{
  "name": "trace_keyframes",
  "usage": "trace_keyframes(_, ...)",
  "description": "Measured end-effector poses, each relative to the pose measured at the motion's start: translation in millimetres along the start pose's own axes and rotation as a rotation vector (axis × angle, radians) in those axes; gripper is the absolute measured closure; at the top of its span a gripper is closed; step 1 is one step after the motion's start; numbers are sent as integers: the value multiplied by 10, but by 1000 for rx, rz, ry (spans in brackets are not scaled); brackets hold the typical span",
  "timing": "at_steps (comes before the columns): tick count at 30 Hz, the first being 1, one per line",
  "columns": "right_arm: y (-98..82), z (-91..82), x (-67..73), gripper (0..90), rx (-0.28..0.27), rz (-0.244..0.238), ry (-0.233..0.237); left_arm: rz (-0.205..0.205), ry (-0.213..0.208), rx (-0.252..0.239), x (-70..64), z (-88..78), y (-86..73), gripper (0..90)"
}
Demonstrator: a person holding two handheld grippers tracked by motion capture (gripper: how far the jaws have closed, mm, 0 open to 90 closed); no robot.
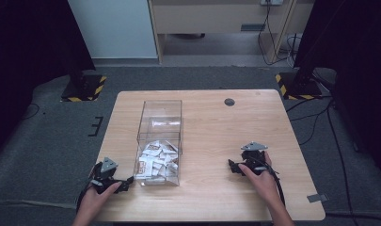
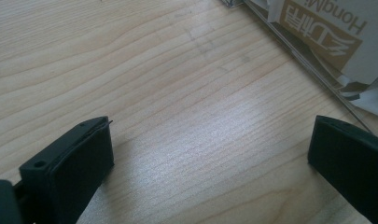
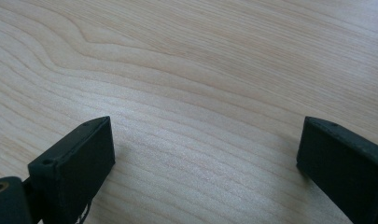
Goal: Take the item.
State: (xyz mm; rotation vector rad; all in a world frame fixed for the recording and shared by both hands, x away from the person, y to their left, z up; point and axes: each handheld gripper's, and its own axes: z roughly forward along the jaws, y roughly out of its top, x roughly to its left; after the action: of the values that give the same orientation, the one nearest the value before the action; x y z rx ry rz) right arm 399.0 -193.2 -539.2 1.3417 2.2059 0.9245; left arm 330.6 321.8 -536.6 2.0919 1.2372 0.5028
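Left gripper [image 1: 124, 181] sits low on the tabletop [image 1: 211, 141], just beside the near left corner of the clear box [image 1: 160, 141]. Jaws stand wide apart, nothing between them. In the left gripper view I read bare wood grain between the two black jaws, and the clear wall of the box crosses the upper right, with a white sachet bearing gold print pressed behind it.

Right gripper [image 1: 233, 165] rests on the tabletop well to the right of the box, jaws pointing toward it. Jaws spread wide as well, holding nothing; the right gripper view gives plain wood between them.

Clear box stands upright on the left half of the tabletop, long side running away from me. Sachets [image 1: 156, 161] lie heaped in the near end of the box, white with brown and gold markings; the far end of the box looks bare, though glare on the walls makes it hard for me to tell.

Left hand [image 1: 96, 200] wraps the left gripper from behind; right hand [image 1: 261, 176] does the same on its side. Grey three-cornered plate tops each gripper. Round cable port [image 1: 229, 101] sits in the tabletop beyond the box, to its right.
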Motion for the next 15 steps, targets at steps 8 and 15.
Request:
trace_keyframes(8, 0, -12, 15, 68, -2, -1, 5, 0, 0, 0, 0, 0, 0, 0)
trace_keyframes(15, 100, -76, 85, 90, -15, -23, 38, 2, 0, 1, 1, -1, 0, 0)
